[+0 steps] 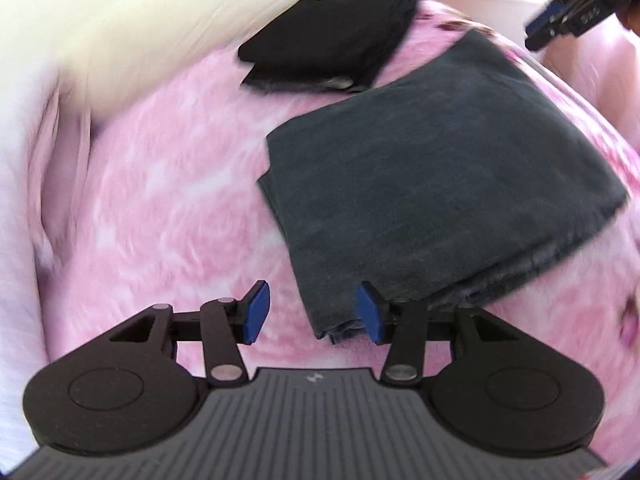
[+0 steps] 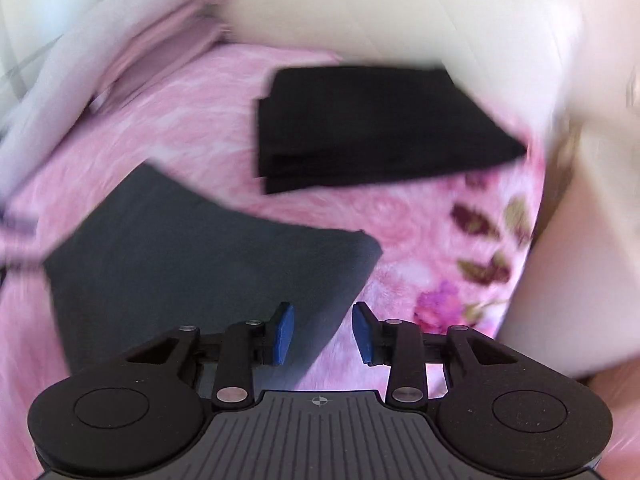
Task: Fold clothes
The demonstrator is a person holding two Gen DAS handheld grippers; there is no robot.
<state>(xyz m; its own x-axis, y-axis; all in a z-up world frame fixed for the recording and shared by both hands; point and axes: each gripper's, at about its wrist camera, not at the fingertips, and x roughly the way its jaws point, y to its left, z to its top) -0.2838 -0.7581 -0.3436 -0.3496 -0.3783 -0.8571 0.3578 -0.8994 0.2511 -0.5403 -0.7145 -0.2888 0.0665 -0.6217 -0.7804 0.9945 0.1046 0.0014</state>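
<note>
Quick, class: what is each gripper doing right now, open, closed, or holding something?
Left gripper: open, holding nothing, at the folded grey garment's corner.
Right gripper: open, holding nothing.

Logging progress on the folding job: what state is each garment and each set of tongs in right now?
grey garment: folded, lying flat on the pink blanket.
black garment: folded, lying flat, apart from the grey one.
left tongs: open, holding nothing.
right tongs: open, holding nothing.
</note>
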